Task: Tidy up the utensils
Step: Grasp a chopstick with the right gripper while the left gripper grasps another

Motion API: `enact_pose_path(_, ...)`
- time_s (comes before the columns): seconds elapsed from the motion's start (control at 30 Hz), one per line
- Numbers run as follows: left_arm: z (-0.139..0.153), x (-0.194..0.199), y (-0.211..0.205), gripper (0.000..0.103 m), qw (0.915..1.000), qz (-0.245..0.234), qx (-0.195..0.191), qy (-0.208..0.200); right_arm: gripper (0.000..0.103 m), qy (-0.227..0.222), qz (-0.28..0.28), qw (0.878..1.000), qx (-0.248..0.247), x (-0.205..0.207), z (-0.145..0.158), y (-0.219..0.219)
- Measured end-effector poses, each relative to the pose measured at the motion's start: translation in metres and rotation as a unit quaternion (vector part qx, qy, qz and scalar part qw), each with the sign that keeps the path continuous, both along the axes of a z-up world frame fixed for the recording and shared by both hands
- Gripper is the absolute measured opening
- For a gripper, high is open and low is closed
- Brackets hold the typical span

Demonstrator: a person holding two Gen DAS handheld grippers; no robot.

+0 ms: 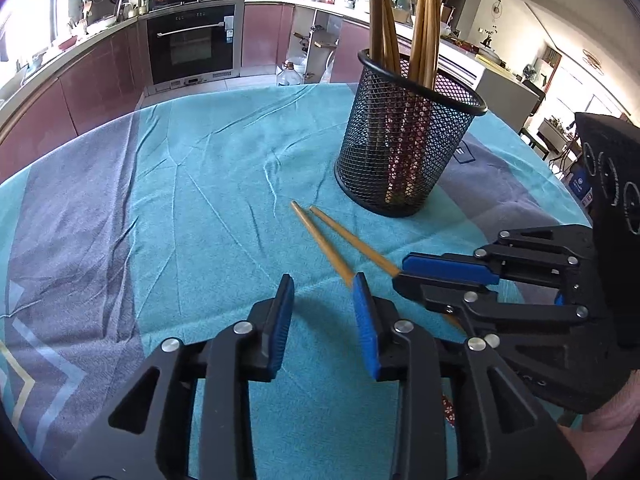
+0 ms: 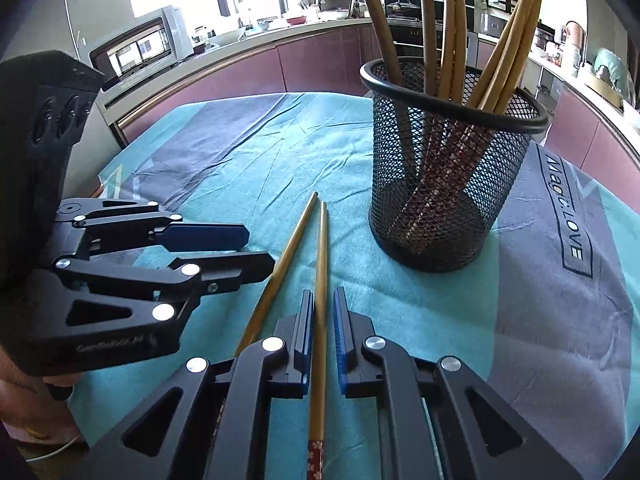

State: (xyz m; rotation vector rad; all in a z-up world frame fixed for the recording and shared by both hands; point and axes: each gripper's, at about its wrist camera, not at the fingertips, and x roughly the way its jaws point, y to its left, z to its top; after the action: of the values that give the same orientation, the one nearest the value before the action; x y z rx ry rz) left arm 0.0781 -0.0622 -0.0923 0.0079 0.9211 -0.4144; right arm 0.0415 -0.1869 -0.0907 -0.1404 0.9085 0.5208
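- Kitchen cabinets and an oven stand behind a table covered by a wrinkled teal and grey cloth [image 2: 248,152]; the black mesh holder [image 2: 444,184] stands upright on it and serves as the landmark below.
- Two loose chopsticks lie on the cloth in front of the mesh holder, tips toward it, apart from its base. Several more chopsticks [image 2: 452,32] already stand inside it.
- Right gripper [image 2: 323,304]: jaws nearly closed around the right-hand chopstick [image 2: 321,264]. One pad appears to touch it; a narrow gap shows at the other, so a firm clamp is not confirmed.
- Left gripper [image 1: 324,304]: jaws wide apart, holding nothing, hovering on the near side of the mesh holder. The left-hand chopstick [image 1: 320,240] passes just beside its right finger.
- Risk, slip: the shaft is smooth and thin. An incomplete closure likely lets it pivot or drop on lifting.
- Risk, disturbance: the two loose chopsticks lie close together. Lifting one may drag or roll the other, or strike the left gripper.
- Risk, tipping: the holder is light mesh and crowded. An angled insertion may catch the rim or the standing chopsticks and push it over.
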Motion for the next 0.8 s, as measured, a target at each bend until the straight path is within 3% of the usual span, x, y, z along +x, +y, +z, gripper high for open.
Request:
enact_pose_path(0.27, -0.002, 0.000, -0.013, 0.030, 0.9998, -0.017, 0.005, 0.003, 0.005, 0.001, -0.014, 1.000, 0.002, 0.000, 0.001, -0.011)
enact_pose_path(0.63, -0.006, -0.002, -0.028, 0.031, 0.9984, -0.018, 0.050, -0.018, 0.006, -0.006, -0.020, 1.000, -0.005, -0.003, 0.000, -0.016)
enact_pose_path(0.8, -0.006, -0.003, -0.029, 0.022, 0.9977, -0.018, 0.060, -0.024, 0.007, -0.007, -0.019, 1.000, -0.005, -0.002, -0.001, -0.014)
